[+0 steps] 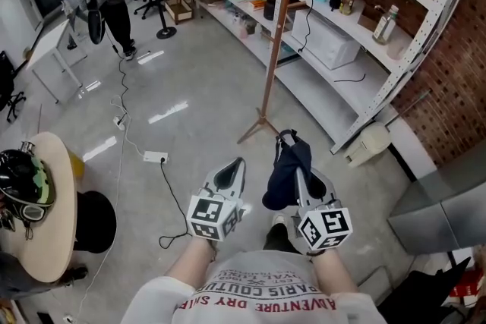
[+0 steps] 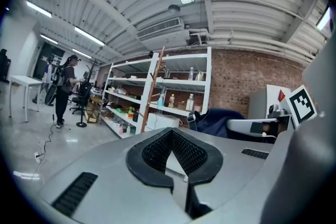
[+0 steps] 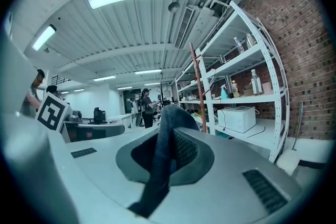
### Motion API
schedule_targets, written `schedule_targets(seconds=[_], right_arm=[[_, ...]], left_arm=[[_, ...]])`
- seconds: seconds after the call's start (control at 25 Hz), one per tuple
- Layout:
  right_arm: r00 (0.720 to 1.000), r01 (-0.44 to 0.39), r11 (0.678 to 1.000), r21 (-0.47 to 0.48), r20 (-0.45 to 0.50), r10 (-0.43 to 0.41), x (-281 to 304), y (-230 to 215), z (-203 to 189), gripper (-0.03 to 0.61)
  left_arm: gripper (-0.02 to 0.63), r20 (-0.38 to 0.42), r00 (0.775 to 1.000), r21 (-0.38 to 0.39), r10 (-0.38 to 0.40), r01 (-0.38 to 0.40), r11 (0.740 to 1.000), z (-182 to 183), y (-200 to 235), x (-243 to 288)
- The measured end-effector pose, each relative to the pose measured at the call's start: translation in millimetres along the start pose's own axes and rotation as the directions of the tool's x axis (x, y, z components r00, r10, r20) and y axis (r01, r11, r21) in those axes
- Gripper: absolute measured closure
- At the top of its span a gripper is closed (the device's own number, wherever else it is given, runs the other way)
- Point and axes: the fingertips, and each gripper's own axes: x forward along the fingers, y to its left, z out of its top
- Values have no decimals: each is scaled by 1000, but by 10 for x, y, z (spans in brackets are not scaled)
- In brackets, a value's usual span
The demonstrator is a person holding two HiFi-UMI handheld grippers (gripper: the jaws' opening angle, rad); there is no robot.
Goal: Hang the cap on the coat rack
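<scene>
The right gripper (image 1: 298, 168) pinches a soft, floppy navy fabric cap (image 1: 283, 182) between its ribbed black pads (image 3: 185, 148). Beside it, the left gripper (image 1: 230, 174) is closed and empty. A slim wooden coat rack (image 1: 276, 34) stands ahead.

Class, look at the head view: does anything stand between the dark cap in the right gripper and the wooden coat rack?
Nothing visible does. The cap, clamped in the right gripper, faces the coat rack across bare floor; the shelving stands behind it.

Glossy grey floor (image 1: 197, 87), white shelving (image 1: 304, 83) against a brick wall (image 1: 456, 72), and a seemingly wooden round table (image 1: 52, 243) at left.
</scene>
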Motion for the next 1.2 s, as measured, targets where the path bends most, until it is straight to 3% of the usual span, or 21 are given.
schedule_targets(seconds=[0.24,0.52,0.72,0.96,1.2], right_arm=[[999,-48,998,30,-21,48,391,-591,67,555],[994,-106,994,29,-14,106,916,-1398,292,555],[990,-141,986,85,-14,142,1176,-2024,476,555],[985,-172,981,90,-1,172,1449,-2457,605,555],[988,-153,988,31,-14,154,1886,-2805,693,555]], left_arm=[[609,-16,998,50,67,-66,997,52,-17,584],[609,1,992,45,128,-128,991,248,-38,1483],[609,17,987,54,157,-158,986,373,-188,2124],[609,25,981,60,190,-192,980,446,-178,2612],[609,32,983,96,179,-182,979,648,-64,3103]])
